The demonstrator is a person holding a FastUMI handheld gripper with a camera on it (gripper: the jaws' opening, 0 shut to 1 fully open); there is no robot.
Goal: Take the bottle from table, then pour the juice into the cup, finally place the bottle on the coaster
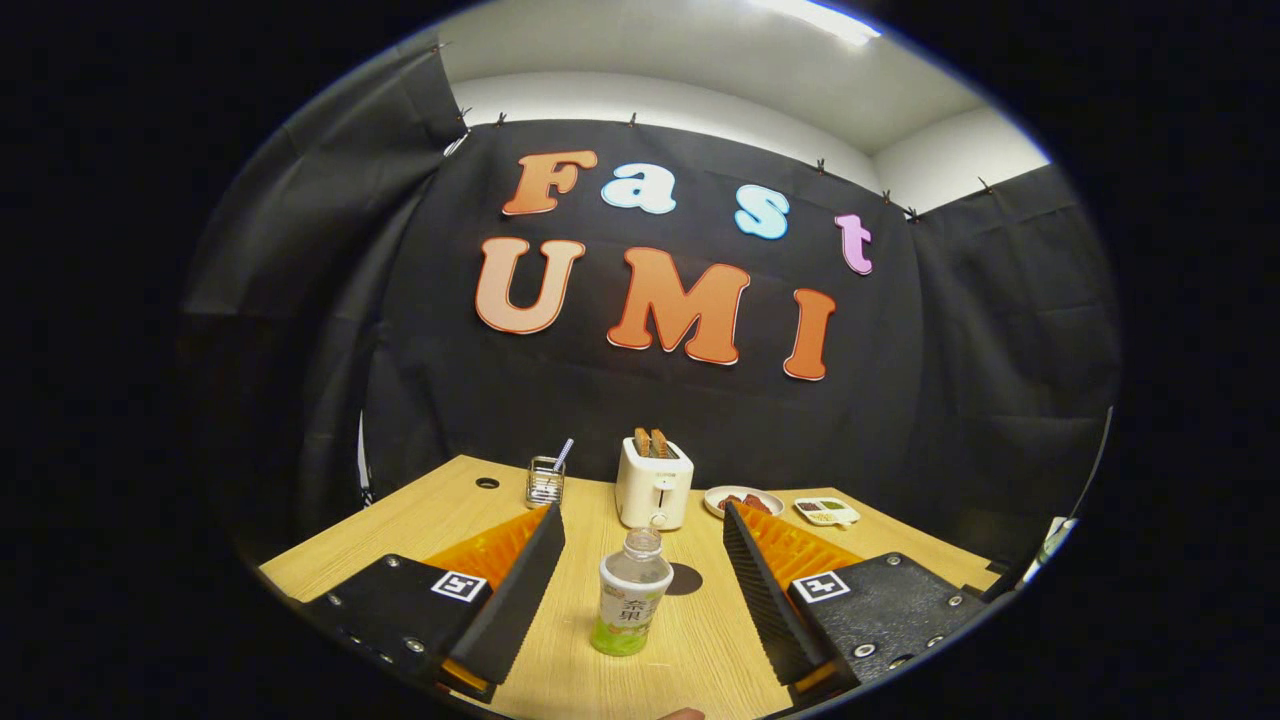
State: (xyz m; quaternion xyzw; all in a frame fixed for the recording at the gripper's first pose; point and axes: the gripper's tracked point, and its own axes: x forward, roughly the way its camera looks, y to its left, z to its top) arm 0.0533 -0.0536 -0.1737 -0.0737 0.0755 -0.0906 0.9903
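The tool [640, 560] is spread wide, its two fingers flanking one uncapped clear plastic bottle [632, 592] standing untouched on the wooden tabletop [420, 525]. One dark round coaster [685, 578] lies just beside it. Beyond stand one cream toaster [654, 484], two small plates, and one glass cup [545, 481].

The clear plastic bottle [632, 593] hides part of the dark round coaster [685, 578] just behind it; food on the white plates [743, 501] behind the bottle is too small to identify.

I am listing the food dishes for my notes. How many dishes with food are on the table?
2. A round plate stands right of the toaster; a divided tray lies beside it, further right. The open fingers flank the bottle.
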